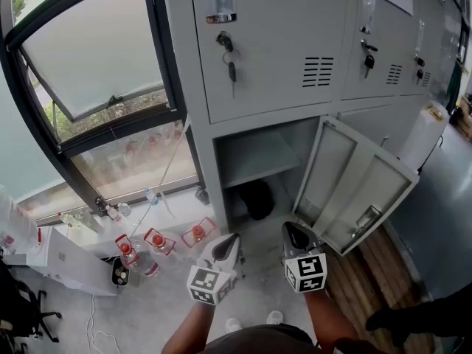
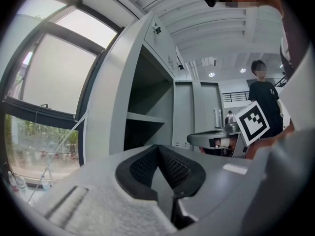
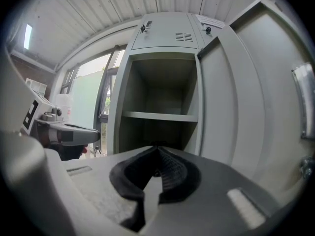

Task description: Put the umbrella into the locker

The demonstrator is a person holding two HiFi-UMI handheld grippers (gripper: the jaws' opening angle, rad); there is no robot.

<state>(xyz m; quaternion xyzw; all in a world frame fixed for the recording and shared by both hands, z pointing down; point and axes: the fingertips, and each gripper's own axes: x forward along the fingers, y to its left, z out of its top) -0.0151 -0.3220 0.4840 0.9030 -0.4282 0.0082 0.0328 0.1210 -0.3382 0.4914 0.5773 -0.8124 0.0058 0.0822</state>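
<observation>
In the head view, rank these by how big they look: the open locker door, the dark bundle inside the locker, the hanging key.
1. open locker door
2. dark bundle
3. hanging key
The door stands nearer the camera, but the gaps are wide enough that the order holds.

Pale grey locker (image 1: 258,157), black umbrella (image 1: 257,199), black-and-white square-patterned marker cubes (image 1: 306,273), red bottle caps (image 1: 157,239)

A locker room in a large workplace building: a row of grey metal lockers (image 1: 280,87) with keys (image 1: 231,63) in the doors stands right of a big tilted window (image 1: 96,57), under a ribbed ceiling (image 3: 98,14). Bottles (image 1: 158,240) crowd the floor near the window.
</observation>
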